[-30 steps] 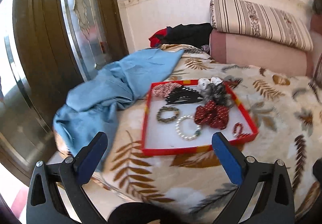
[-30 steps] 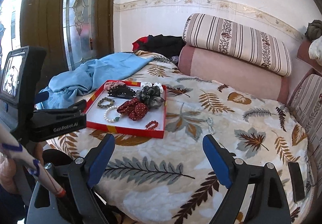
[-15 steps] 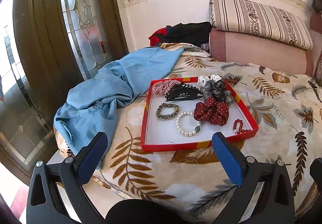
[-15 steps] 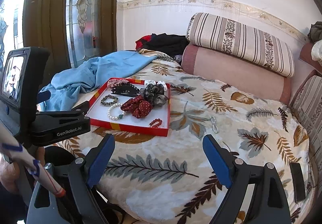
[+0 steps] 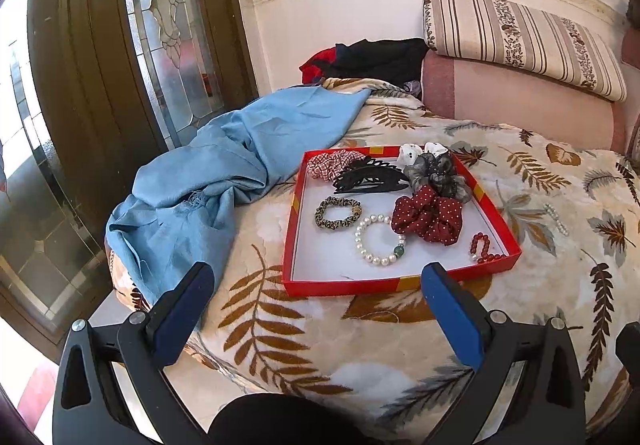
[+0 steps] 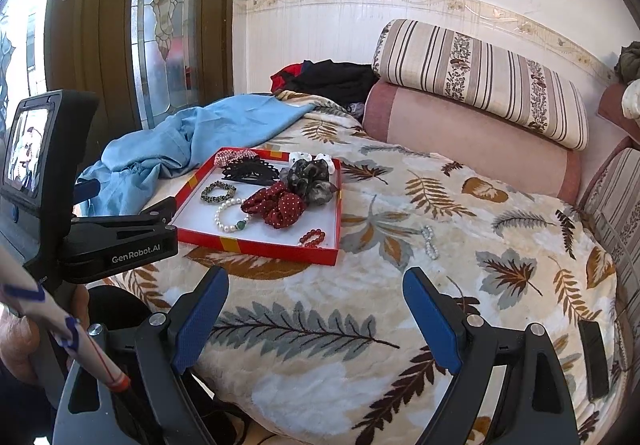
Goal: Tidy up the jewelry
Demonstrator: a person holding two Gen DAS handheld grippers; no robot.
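Left wrist view puts the left gripper (image 5: 316, 287) nearest, its blue-padded jaws spread wide with nothing between them, hanging above the leaf-patterned blanket (image 5: 304, 345) at the bed's near edge. Just beyond the fingertips sits the red tray (image 5: 344, 285), flat on the blanket. Along its near part lie a pearl bracelet (image 5: 378, 241) and, toward the right corner, a red bead bracelet (image 5: 482, 247); behind them are a leopard-print scrunchie (image 5: 338, 213) and a dark red dotted scrunchie (image 5: 428, 215), which touches the pearls. Farther back in the tray are a black claw clip (image 5: 370, 177), a red checked scrunchie (image 5: 334, 165), a grey scrunchie (image 5: 440, 171) and a small white item at the rear rim, too small to tell. Outside the tray, to its right on the blanket, lies a white bead bracelet (image 6: 429, 243), well apart from the tray wall. In the right wrist view the right gripper (image 6: 316, 305) is likewise spread wide and empty above the blanket. A crumpled blue cloth (image 5: 208, 185) lies left of the tray, and against the far wall a striped pillow (image 5: 520, 37) rests on a pink bolster (image 5: 520, 109).
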